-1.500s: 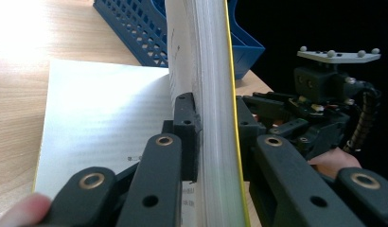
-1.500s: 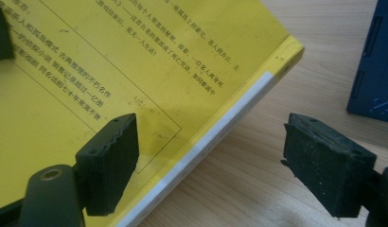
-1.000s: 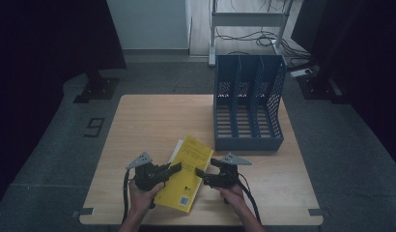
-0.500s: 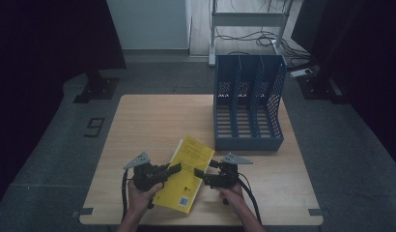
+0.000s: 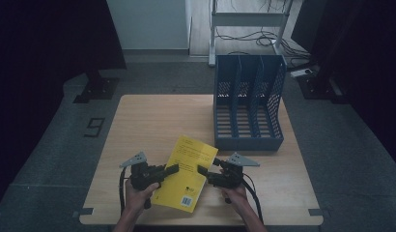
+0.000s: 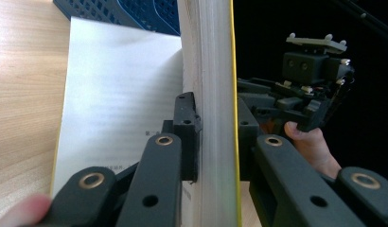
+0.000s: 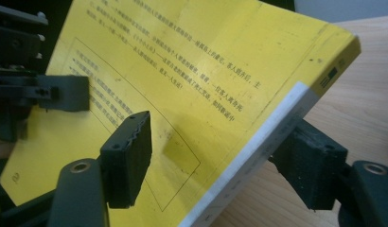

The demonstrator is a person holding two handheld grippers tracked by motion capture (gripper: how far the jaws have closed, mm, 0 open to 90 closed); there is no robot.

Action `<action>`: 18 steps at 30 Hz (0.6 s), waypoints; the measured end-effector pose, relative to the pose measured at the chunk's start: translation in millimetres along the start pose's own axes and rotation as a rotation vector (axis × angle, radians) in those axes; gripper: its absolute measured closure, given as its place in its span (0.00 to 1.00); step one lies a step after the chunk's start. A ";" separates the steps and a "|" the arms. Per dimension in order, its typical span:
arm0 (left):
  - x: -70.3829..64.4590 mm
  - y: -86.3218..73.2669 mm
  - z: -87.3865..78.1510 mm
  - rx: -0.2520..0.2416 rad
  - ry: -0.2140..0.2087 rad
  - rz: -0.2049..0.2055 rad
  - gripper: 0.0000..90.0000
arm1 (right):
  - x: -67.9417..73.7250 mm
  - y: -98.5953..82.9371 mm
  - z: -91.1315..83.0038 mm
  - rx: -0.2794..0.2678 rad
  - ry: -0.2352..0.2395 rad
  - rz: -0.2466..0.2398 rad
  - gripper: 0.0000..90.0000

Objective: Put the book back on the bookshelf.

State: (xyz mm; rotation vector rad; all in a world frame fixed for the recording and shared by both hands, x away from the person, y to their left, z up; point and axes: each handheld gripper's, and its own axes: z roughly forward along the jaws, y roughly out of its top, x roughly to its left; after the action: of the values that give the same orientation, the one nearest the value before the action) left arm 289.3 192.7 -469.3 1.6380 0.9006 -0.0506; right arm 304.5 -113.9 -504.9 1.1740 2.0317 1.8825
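A yellow paperback book (image 5: pixel 187 166) lies near the table's front edge, between my two grippers. My left gripper (image 5: pixel 173 169) holds its left edge. In the left gripper view this gripper (image 6: pixel 216 142) is shut on the thick page block (image 6: pixel 208 71), which is raised off a white page (image 6: pixel 116 85) lying flat on the wood. My right gripper (image 5: pixel 202 170) is at the book's right edge. In the right gripper view its jaws straddle the book's spine (image 7: pixel 277 127), open (image 7: pixel 220 161), with the upper pad (image 7: pixel 128 151) hovering just off the yellow cover (image 7: pixel 192 56).
A blue three-slot file rack (image 5: pixel 248 104) stands at the back right of the wooden table (image 5: pixel 152 121), just beyond the book. A person's hands (image 5: pixel 138 193) hold both grippers at the front edge. Cables trail from each gripper.
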 end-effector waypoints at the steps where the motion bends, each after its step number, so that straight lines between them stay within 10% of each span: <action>1: 0.2 -0.2 0.2 0.003 0.000 0.002 0.87 | 0.0 0.3 -0.6 -0.003 -0.002 0.001 0.36; 18: 3.5 -5.6 9.6 0.057 -0.002 -0.005 0.86 | -0.3 4.0 -8.5 -0.048 0.023 -0.026 0.56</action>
State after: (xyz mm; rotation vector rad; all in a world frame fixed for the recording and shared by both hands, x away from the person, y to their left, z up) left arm 292.7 186.2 -478.4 1.6885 0.9094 -0.0827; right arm 301.6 -121.1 -499.7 1.1146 1.9918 1.9302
